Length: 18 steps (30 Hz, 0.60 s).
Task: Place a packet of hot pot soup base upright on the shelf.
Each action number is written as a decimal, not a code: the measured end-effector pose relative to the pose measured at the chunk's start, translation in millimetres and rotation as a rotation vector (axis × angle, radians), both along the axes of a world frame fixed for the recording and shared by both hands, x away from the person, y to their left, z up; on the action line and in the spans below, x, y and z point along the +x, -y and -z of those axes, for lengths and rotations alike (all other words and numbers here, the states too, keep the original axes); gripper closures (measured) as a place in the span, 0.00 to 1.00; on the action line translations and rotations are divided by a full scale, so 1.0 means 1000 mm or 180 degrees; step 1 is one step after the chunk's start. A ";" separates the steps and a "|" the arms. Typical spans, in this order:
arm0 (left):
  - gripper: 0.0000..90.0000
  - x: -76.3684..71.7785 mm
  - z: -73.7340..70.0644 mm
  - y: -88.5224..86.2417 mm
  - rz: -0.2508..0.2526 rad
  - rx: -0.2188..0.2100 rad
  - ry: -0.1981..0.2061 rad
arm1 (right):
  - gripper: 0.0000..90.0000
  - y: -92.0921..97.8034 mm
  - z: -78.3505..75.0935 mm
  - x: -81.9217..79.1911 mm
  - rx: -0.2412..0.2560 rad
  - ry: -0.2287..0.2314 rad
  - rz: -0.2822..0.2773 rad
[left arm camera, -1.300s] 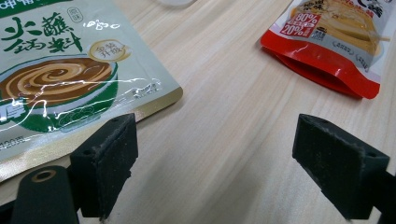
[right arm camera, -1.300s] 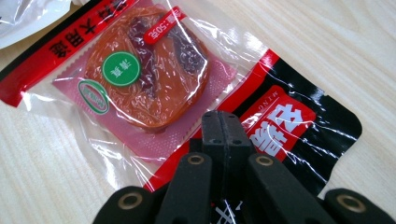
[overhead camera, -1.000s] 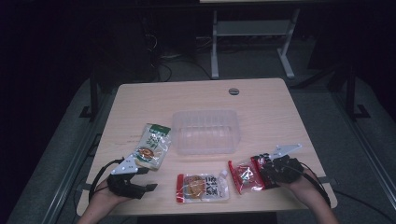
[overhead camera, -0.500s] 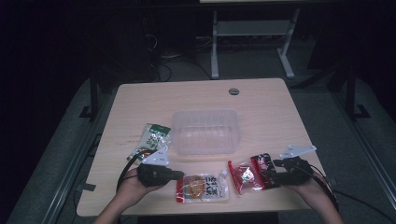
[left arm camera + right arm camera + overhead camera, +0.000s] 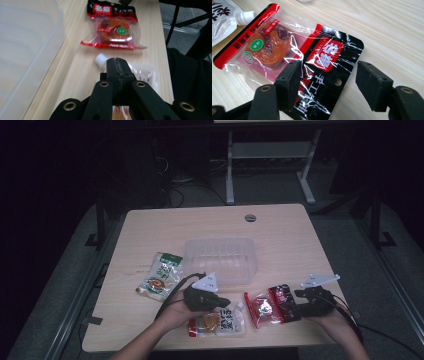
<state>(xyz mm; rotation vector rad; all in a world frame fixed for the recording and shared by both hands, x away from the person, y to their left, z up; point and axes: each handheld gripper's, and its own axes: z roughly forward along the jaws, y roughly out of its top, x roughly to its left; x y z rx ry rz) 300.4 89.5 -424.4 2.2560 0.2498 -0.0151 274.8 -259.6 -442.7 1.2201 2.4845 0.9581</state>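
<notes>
A red and black snack packet [image 5: 267, 306] lies near the table's front edge, right of centre. My right gripper [image 5: 294, 308] stands open, its jaws on either side of the packet's black end [image 5: 329, 62], low over it. A white spouted pouch [image 5: 220, 322] with an orange picture lies just left of the packet. My left gripper [image 5: 226, 301] hovers over that pouch, jaws shut with nothing between them [image 5: 117, 62]. The pouch's white cap [image 5: 100, 60] points at the red packet [image 5: 113, 27].
A clear plastic container [image 5: 220, 260] stands in the middle of the table, just behind both grippers. A green and white pouch [image 5: 161, 276] lies to its left. The table's front edge runs close beneath the hands.
My left gripper has swung right, from beside the green pouch to above the white spouted pouch. The right gripper has stayed at the red packet's black end.
</notes>
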 end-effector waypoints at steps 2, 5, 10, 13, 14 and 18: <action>1.00 0.001 0.002 0.011 0.0038 0.0005 0.0006 | 0.39 0.001 0.000 0.000 0.0019 0.0012 0.0009; 1.00 0.005 0.004 0.026 0.0102 0.0034 0.0010 | 0.39 0.002 0.001 0.000 0.0017 0.0001 0.0029; 1.00 0.006 0.012 0.050 0.0158 0.0088 -0.0015 | 0.39 0.004 0.000 0.000 0.0034 0.0021 0.0046; 1.00 0.006 0.018 0.059 0.0173 0.0136 -0.0006 | 0.39 0.005 0.000 0.000 0.0028 0.0032 0.0050; 1.00 0.006 0.020 0.061 0.0181 0.0138 -0.0002 | 0.39 0.005 0.000 0.000 0.0036 0.0027 0.0062; 1.00 0.008 0.023 0.064 0.0147 0.0165 0.0015 | 0.39 0.006 0.000 0.000 0.0035 0.0037 0.0071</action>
